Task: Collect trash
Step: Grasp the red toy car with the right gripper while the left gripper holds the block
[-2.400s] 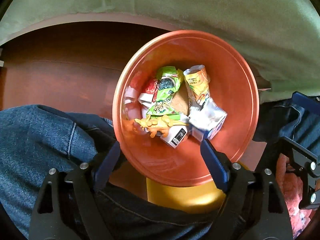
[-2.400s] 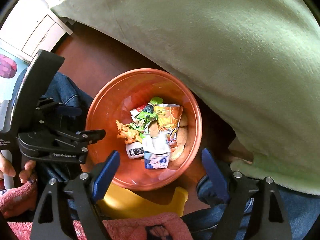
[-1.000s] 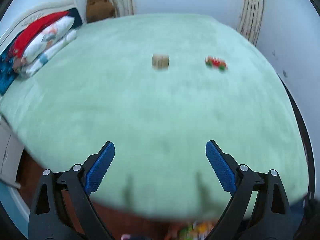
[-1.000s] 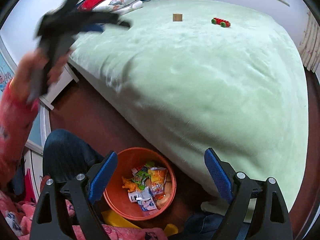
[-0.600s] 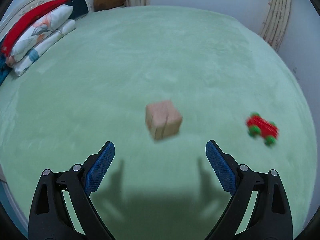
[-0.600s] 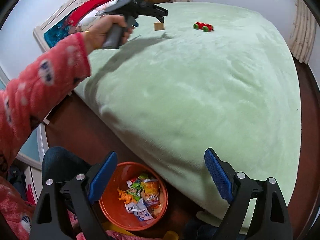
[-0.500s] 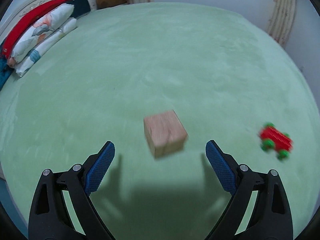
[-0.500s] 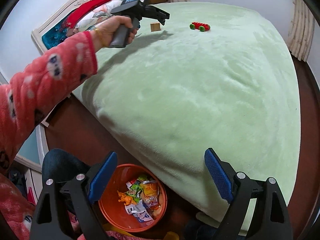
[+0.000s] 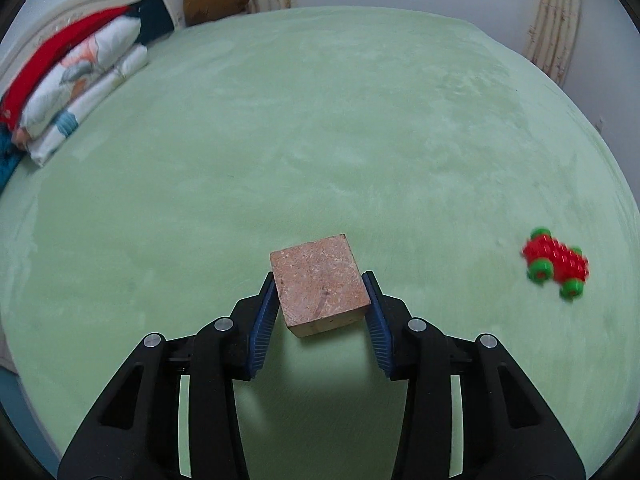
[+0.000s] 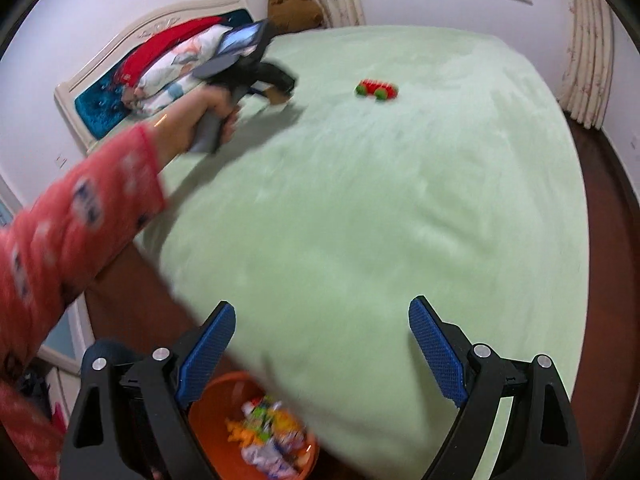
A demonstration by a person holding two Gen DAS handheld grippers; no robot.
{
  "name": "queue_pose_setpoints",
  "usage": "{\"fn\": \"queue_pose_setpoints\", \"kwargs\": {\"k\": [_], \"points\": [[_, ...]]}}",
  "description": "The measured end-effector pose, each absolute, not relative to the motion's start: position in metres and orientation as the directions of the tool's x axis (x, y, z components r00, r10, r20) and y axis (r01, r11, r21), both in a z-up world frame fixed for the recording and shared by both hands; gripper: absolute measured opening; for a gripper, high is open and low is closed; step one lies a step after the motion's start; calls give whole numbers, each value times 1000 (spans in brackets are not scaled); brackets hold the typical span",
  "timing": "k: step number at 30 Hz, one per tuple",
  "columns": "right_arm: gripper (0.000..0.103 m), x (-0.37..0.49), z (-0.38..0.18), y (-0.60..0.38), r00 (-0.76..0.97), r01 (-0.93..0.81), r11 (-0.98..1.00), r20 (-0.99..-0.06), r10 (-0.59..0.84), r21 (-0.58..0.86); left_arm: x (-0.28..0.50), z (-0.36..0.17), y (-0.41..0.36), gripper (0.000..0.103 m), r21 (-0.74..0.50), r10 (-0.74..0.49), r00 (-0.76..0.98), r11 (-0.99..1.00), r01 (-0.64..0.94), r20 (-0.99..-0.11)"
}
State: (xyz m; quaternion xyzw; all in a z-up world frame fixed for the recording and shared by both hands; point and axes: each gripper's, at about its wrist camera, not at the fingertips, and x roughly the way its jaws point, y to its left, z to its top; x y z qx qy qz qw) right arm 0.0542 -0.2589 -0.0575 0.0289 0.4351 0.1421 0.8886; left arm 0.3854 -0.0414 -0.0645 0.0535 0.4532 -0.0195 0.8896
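Left claw (image 9: 320, 312) down on the green bed (image 9: 360, 140), closing around a brown wooden block (image 9: 318, 286); blue pads right beside its two sides, contact too close to call. Block resting on the blanket, well apart from a red toy with green wheels (image 9: 555, 266) off to the right. Right claw (image 10: 322, 354) wide open, holding nothing, over the bed's near edge. Below it on the floor, an orange basin (image 10: 204, 410) with wrappers inside. Left hand (image 10: 200, 120) in a pink sleeve gripping the far tool.
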Motion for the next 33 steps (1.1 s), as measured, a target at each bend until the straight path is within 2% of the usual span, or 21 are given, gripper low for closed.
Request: {"fn": "queue_pose_setpoints", "kwargs": {"k": [10, 13, 19, 24, 27, 29, 30, 33], "points": [[87, 183, -43, -262, 674, -202, 979, -720, 164, 34, 323, -31, -18, 41, 51, -52, 616, 988, 148, -786], [87, 228, -41, -249, 691, -210, 976, -714, 112, -51, 300, -22, -13, 41, 54, -65, 619, 984, 172, -783], [87, 318, -52, -229, 658, -216, 975, -746, 108, -49, 262, -10, 0, 41, 14, -114, 620, 980, 197, -776], [68, 375, -73, -210, 580, -224, 971, -812, 64, -84, 245, -7, 6, 41, 24, -102, 630, 982, 188, -770], [56, 388, -84, -205, 550, -217, 969, -835, 19, -121, 245, -9, 13, 41, 19, -95, 623, 984, 175, -776], [52, 387, -84, -208, 548, -211, 972, -836, 27, -107, 246, -11, 18, 41, 22, -83, 623, 987, 160, -778], [41, 383, -84, -210, 550, -199, 974, -835, 19, -109, 247, -11, 21, 41, 20, -80, 622, 988, 152, -779], [39, 371, -84, -218, 550, -176, 978, -835, 5, -110, 248, -14, 29, 41, 18, -65, 620, 992, 127, -782]]}}
